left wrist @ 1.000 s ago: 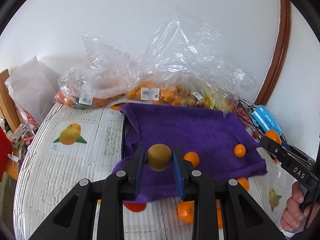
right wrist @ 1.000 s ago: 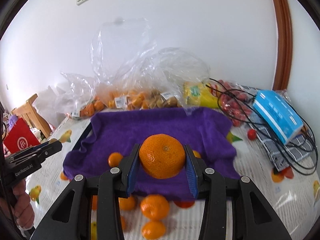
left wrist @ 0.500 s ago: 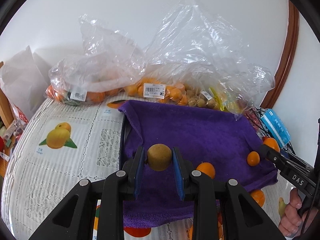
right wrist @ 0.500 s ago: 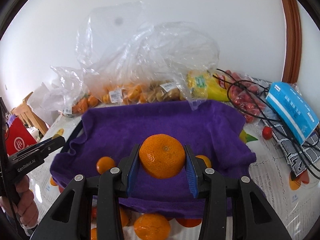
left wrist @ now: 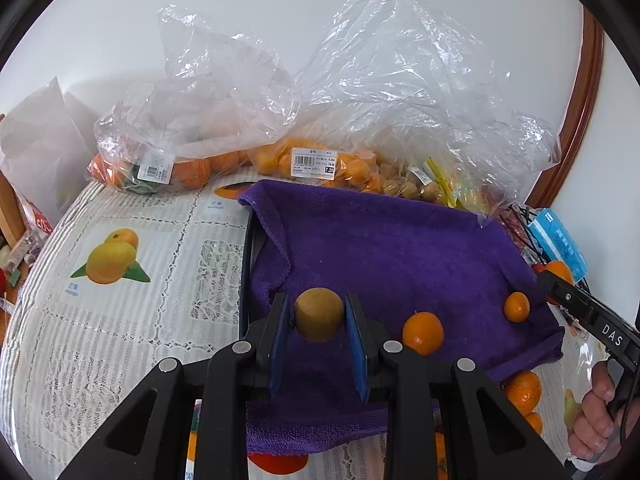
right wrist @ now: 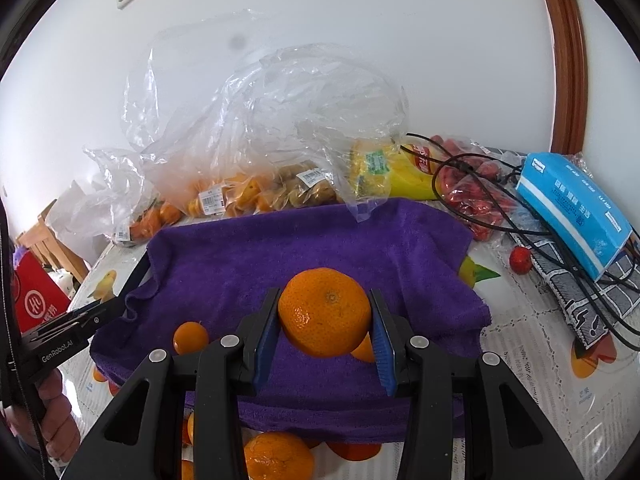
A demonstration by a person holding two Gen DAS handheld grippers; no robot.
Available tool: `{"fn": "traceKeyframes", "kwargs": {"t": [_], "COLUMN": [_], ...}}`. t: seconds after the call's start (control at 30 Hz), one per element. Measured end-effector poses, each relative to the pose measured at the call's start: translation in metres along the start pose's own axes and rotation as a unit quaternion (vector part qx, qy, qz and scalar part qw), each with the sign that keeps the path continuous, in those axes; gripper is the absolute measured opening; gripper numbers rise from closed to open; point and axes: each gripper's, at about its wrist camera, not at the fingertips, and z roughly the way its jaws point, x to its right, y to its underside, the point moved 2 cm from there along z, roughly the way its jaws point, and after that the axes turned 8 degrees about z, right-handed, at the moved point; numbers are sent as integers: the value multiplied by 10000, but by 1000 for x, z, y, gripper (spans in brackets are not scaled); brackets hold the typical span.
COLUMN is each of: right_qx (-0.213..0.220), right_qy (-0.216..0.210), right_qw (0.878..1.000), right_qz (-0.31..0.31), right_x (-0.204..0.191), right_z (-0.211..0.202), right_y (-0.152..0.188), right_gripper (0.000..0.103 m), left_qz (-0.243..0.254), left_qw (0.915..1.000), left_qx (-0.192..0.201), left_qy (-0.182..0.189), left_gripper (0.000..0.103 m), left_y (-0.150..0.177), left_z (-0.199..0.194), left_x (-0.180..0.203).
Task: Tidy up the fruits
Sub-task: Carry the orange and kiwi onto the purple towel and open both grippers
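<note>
My left gripper (left wrist: 318, 316) is shut on a small brown round fruit (left wrist: 319, 314), held just above the near left part of the purple towel (left wrist: 400, 240). Two small oranges (left wrist: 423, 333) (left wrist: 516, 307) lie on the towel to its right. My right gripper (right wrist: 325, 314) is shut on a large mandarin (right wrist: 324, 312) over the towel (right wrist: 304, 248), with a small orange (right wrist: 191, 337) on the cloth to the left and another half hidden behind the mandarin. Each gripper shows at the edge of the other's view, with a hand on its handle.
Clear plastic bags of oranges (left wrist: 192, 160) and small brown fruits (right wrist: 304, 188) line the wall behind the towel. A blue tissue pack (right wrist: 572, 204), black cables (right wrist: 520, 216) and a red fruit (right wrist: 520, 259) lie at right. Loose mandarins (right wrist: 276, 456) sit near the table's front edge.
Both grippers moved forward and lower over the purple towel, still holding their fruits. The towel and bags now look nearer and larger.
</note>
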Motion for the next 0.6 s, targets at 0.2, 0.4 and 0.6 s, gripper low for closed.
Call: {"fn": "traceKeyframes", "kwargs": {"t": [0.2,0.4,0.6], "right_qx": [-188,-525,-694], "right_qy": [-70,69,186], "right_qw": [9994,9972,9955], "right_qz": [-290,-533,-618], "right_x": [-14,-22,-22], "right_z": [7,23,29], "right_y": [11,24,28], "right_gripper": [42,42,42], "left_qz": [-30,-14,-100], "left_qw": [9999,9999,9993], "left_qx": [-50,-86,-198], "left_qy": [84,142,287], "left_gripper": [26,26,26], "left_y": [1,2,4], "left_z": [1,3,7], "left_x": [1,4,5]}}
